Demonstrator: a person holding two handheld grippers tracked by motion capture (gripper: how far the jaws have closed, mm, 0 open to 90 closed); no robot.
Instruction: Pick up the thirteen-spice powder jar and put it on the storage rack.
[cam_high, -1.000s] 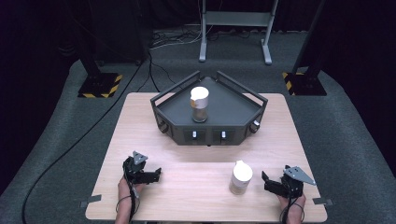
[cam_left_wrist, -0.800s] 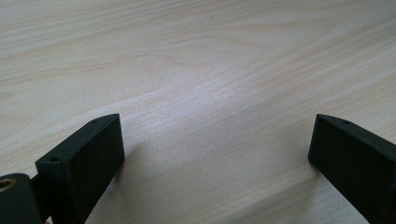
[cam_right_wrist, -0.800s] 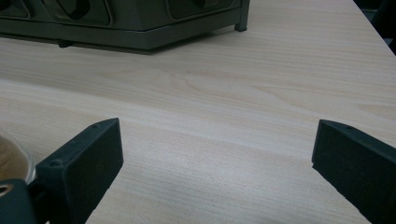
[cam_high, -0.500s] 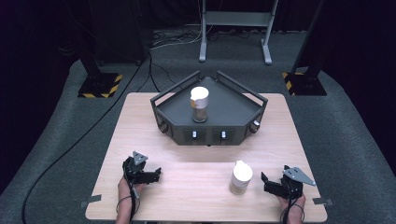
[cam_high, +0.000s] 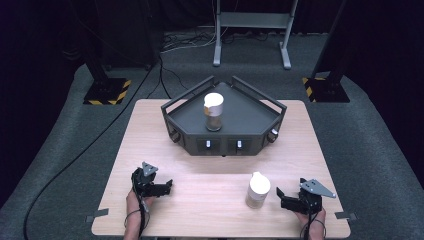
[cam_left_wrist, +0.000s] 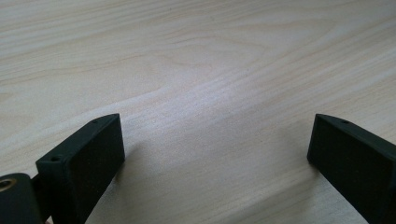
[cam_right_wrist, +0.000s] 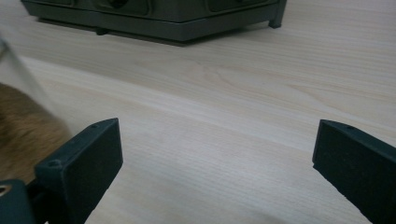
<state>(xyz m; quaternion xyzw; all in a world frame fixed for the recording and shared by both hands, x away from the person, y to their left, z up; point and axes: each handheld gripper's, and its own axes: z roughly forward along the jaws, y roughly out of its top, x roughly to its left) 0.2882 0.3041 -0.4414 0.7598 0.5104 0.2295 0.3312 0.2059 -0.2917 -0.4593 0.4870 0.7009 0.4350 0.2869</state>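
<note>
A clear jar with a white lid (cam_high: 213, 111) stands upright on the dark angular scale-like tray (cam_high: 250, 120) at the table's far middle. A second white-capped jar (cam_high: 257, 190) of brownish stuff stands on the wood near the front right; its blurred side (cam_right_wrist: 18, 126) fills the left edge of the right gripper view. My right gripper (cam_high: 280, 197) rests just right of that jar, open, apart from it. My left gripper (cam_high: 167, 186) lies at the front left, open over bare wood, its jaws wide (cam_left_wrist: 215, 154) with nothing between them.
The tray's front wall (cam_right_wrist: 154, 18) with its small feet lies ahead of the right gripper (cam_right_wrist: 217, 158). The wooden table (cam_high: 150, 135) stands on grey carpet; black stands with hazard-striped bases (cam_high: 106, 92) and cables lie behind it.
</note>
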